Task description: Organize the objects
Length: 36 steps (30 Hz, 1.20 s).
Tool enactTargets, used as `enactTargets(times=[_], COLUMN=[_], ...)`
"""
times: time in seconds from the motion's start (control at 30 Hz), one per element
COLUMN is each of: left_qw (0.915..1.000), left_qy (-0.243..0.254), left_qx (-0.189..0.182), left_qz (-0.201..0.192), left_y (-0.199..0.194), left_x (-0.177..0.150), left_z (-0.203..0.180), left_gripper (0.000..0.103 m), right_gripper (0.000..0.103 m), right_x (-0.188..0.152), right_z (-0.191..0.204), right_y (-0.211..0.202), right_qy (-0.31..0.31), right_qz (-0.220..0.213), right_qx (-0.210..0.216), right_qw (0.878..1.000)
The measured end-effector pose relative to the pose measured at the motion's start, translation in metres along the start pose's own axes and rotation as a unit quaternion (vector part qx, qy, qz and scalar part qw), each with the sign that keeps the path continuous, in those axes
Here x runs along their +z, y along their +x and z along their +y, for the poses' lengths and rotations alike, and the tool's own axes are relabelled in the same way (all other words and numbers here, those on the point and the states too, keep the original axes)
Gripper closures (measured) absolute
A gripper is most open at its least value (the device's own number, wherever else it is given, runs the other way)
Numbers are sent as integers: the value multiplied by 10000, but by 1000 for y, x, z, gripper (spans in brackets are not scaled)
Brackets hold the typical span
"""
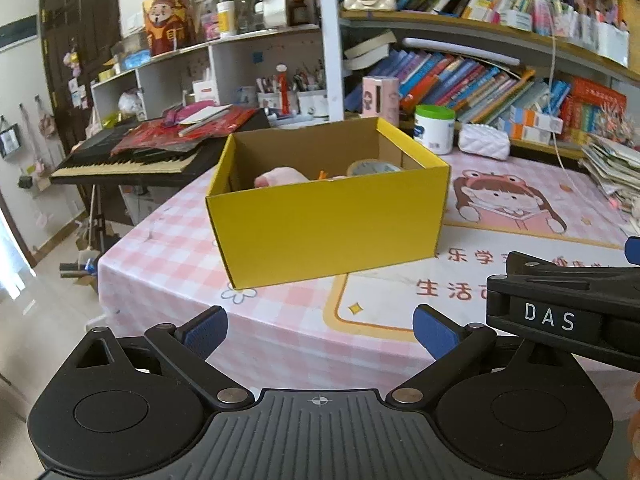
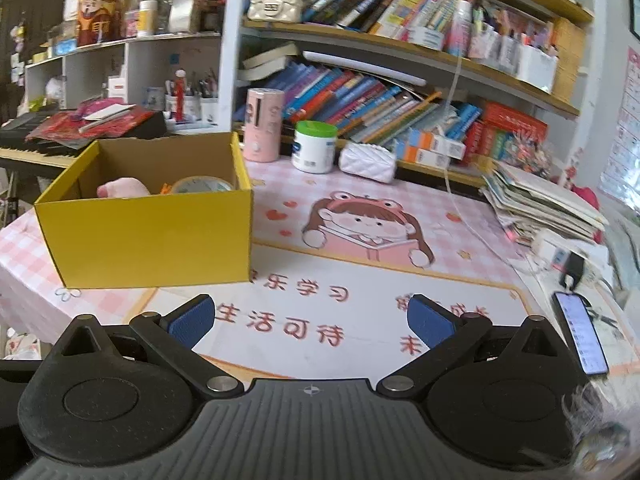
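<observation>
A yellow cardboard box (image 1: 328, 224) stands open on the pink checked table; it also shows at the left of the right wrist view (image 2: 152, 236). Inside it lie a pink soft toy (image 1: 280, 177), a roll of tape (image 1: 372, 168) and something orange. My left gripper (image 1: 320, 332) is open and empty, held low in front of the box. My right gripper (image 2: 310, 320) is open and empty, over the printed mat to the right of the box. Part of the right gripper's body (image 1: 568, 312) shows at the right of the left wrist view.
A phone (image 2: 580, 334) lies at the table's right edge. A white jar with a green lid (image 2: 314, 146), a pink cylinder (image 2: 262, 124) and a white quilted pouch (image 2: 368, 162) stand behind the box. A paper stack (image 2: 540, 204) and full bookshelves lie beyond. A keyboard (image 1: 120, 164) sits left.
</observation>
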<state>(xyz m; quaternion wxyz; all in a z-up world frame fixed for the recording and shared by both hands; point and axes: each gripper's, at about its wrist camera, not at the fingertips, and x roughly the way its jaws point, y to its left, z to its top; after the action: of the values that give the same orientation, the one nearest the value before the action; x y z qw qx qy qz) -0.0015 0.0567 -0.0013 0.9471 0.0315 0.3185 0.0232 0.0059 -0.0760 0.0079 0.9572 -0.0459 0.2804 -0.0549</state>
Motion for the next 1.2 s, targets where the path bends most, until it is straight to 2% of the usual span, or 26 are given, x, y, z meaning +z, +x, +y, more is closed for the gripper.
enactTargets(times=[0.57,1.2], left_qw=[9989,9987], left_qy=[354,462], left_qx=[-306,-235], left_qz=[-20,26], left_y=[1,1], left_x=[5,5], left_z=[-26,-31], left_gripper=[2,2], right_gripper=[0,0], right_x=[-5,-6], right_z=[-27,-36], right_y=[-7,-2], right_qy=[277,379], right_qz=[142,257], right_qx=[-440,-406], right_qw=[9985,9981])
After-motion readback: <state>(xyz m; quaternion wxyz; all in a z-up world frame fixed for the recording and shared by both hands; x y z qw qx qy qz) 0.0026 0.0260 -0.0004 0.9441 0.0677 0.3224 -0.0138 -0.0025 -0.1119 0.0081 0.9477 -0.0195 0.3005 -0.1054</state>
